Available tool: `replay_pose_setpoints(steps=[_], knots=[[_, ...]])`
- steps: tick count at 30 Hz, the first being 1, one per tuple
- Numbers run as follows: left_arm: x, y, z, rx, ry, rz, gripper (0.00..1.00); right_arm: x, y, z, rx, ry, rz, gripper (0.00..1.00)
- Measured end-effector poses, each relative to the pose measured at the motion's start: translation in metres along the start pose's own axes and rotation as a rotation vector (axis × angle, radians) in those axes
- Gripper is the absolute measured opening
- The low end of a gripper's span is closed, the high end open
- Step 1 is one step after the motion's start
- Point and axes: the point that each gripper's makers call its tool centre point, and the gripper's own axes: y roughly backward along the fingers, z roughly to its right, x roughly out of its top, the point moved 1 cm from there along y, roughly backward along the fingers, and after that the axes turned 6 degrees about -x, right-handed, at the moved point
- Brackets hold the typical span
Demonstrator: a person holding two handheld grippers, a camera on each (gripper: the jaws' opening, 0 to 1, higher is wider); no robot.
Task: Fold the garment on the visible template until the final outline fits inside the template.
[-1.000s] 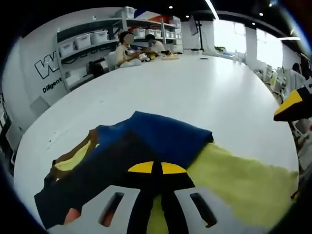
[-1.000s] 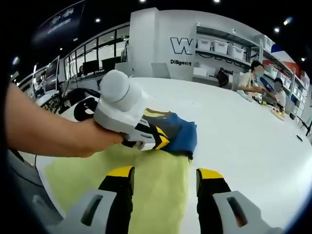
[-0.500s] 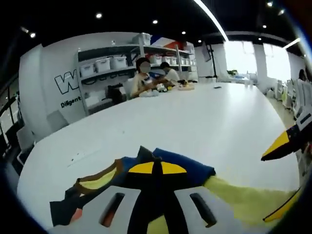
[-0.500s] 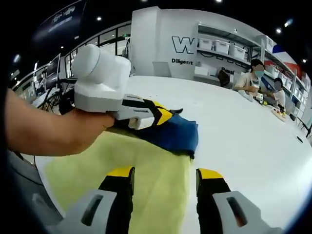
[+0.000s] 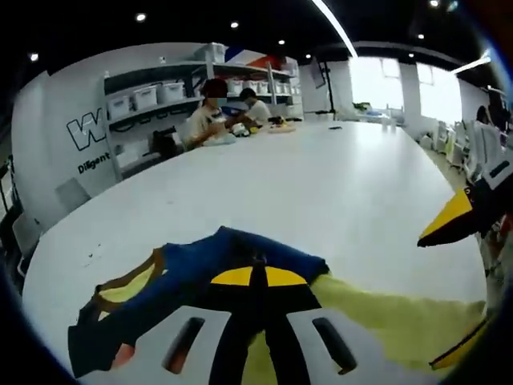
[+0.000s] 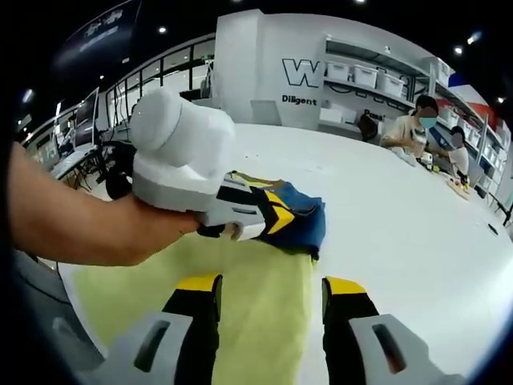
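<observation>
Blue garment (image 6: pixel 298 218) lies bunched on the yellow template (image 6: pixel 240 297), near the tabletop (image 5: pixel 345 192) edge closest to the person. Left gripper (image 6: pixel 268 215) fingers pressed together, pinching a garment fold. Right gripper (image 6: pixel 271 303) fingers spread, empty, hovering over template. Task partly done: garment looks folded over, but part seems to overhang the template, so more folding is left.
</observation>
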Motion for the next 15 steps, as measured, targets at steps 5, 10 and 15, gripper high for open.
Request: replay_pose_setpoints(steps=[5,10,15], knots=[[-0.009,-0.001,0.008,-0.033,0.041,-0.033,0.04,-0.001,0.000,-0.001,0.001,0.004,-0.003,0.49],[-0.004,-0.001,0.012,-0.051,0.058,-0.009,0.15,-0.001,0.000,-0.002,0.001,0.006,-0.003,0.49],[-0.007,-0.003,0.011,-0.058,0.059,-0.016,0.08,-0.001,0.000,-0.002,0.000,0.009,-0.004,0.49]])
